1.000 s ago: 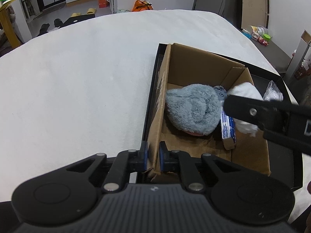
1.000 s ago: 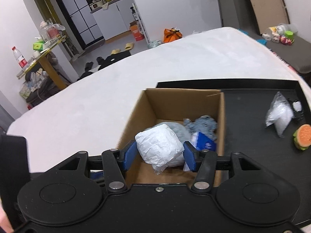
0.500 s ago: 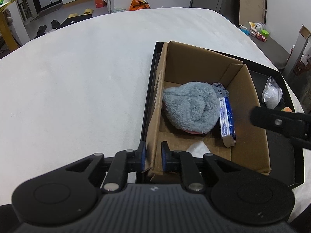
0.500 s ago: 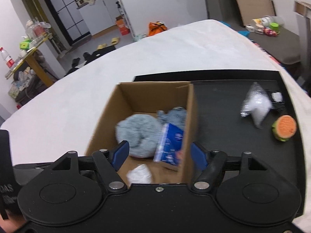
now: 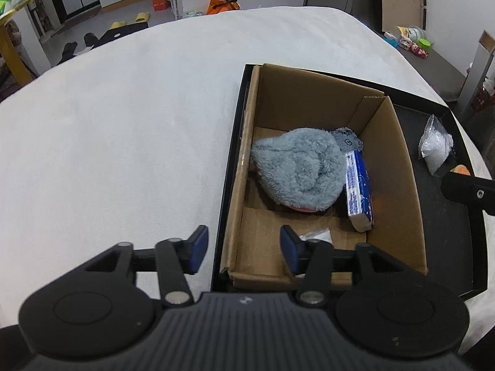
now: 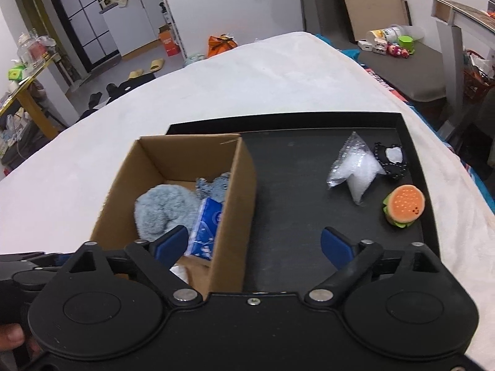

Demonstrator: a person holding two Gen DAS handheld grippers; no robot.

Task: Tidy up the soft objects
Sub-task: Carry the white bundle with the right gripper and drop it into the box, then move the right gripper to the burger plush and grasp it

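An open cardboard box (image 5: 399, 167) (image 6: 235, 191) stands on the left part of a black tray (image 6: 294, 191). It holds a grey fluffy plush (image 5: 297, 173) (image 6: 161, 210), a grey sock (image 5: 348, 139), a blue tissue pack (image 5: 359, 185) (image 6: 207, 225) and a white crumpled wad (image 5: 315, 235) (image 6: 182, 272) at its near end. My left gripper (image 5: 243, 250) straddles the box's near left wall with jaws opening; the pads stand off the cardboard. My right gripper (image 6: 253, 244) hangs over the box's right wall and the tray with jaws opening wide, gripping nothing.
On the tray's right side lie a clear bag of white beads (image 6: 352, 170) (image 5: 434, 145), a small black pouch with a white patch (image 6: 391, 159) and a burger toy (image 6: 403, 205). The tray rests on a white padded surface (image 5: 123, 139). Furniture and clutter stand beyond it.
The right gripper let the white wad fall into the box, moved right and opened wide. The left gripper, earlier shut on the box's wall, let go and opened.
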